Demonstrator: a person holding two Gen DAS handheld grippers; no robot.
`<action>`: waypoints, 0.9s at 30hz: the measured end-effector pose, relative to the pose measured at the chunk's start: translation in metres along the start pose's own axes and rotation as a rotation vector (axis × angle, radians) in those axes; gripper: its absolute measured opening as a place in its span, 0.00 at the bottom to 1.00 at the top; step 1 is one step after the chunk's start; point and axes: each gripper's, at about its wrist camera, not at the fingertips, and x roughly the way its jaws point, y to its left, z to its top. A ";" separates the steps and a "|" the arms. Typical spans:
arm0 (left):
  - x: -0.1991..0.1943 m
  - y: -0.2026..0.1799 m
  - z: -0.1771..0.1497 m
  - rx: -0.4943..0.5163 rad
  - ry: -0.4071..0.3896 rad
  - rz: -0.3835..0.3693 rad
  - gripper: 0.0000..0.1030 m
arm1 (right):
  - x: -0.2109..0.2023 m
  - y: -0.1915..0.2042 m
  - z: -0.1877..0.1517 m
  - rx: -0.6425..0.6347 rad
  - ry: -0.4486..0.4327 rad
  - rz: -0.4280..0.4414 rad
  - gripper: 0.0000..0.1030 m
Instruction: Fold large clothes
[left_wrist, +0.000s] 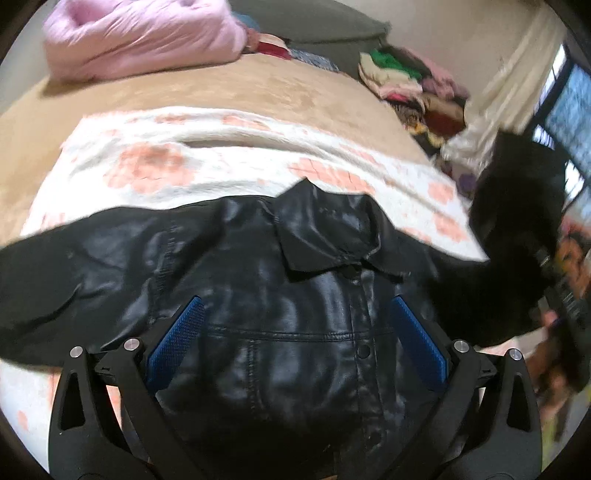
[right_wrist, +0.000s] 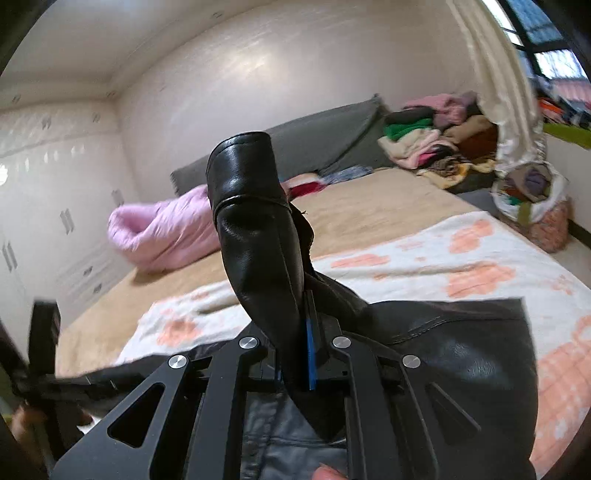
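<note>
Black, glossy leather makes up the jacket (left_wrist: 280, 295), which lies front-up across the lower half of the left wrist view, collar pointing toward the top of the frame, snap buttons running down its centre seam. Its surface is smooth and creased, catching pale highlights. The jacket rests on a fluffy white blanket (left_wrist: 207, 162) with peach blotches, spread over a tan bed cover (left_wrist: 258, 88).

The left gripper (left_wrist: 295, 336) hangs above the jacket's chest with its blue ridged pads spread wide apart, nothing between them. In the right wrist view, the right gripper (right_wrist: 295, 354) is clamped tight on a sleeve (right_wrist: 255, 229), which rises as a stiff tube toward the centre of the frame, cuff uppermost.

A puffy pink quilt (right_wrist: 166, 229) sits bunched at middle left, in front of a grey headboard (right_wrist: 314, 136). A jumbled heap of coloured clothes (right_wrist: 436, 136) fills the upper right, beside a pale curtain (right_wrist: 491, 74) and a window. White wardrobe doors (right_wrist: 48, 192) line the left wall.
</note>
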 end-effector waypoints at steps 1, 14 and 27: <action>-0.004 0.010 0.001 -0.031 -0.006 -0.022 0.92 | 0.003 0.013 -0.005 -0.018 0.010 0.009 0.08; -0.050 0.085 0.004 -0.246 -0.113 -0.213 0.92 | 0.070 0.132 -0.076 -0.219 0.188 0.141 0.08; -0.003 0.108 -0.015 -0.316 0.028 -0.263 0.91 | 0.107 0.170 -0.147 -0.405 0.449 0.092 0.44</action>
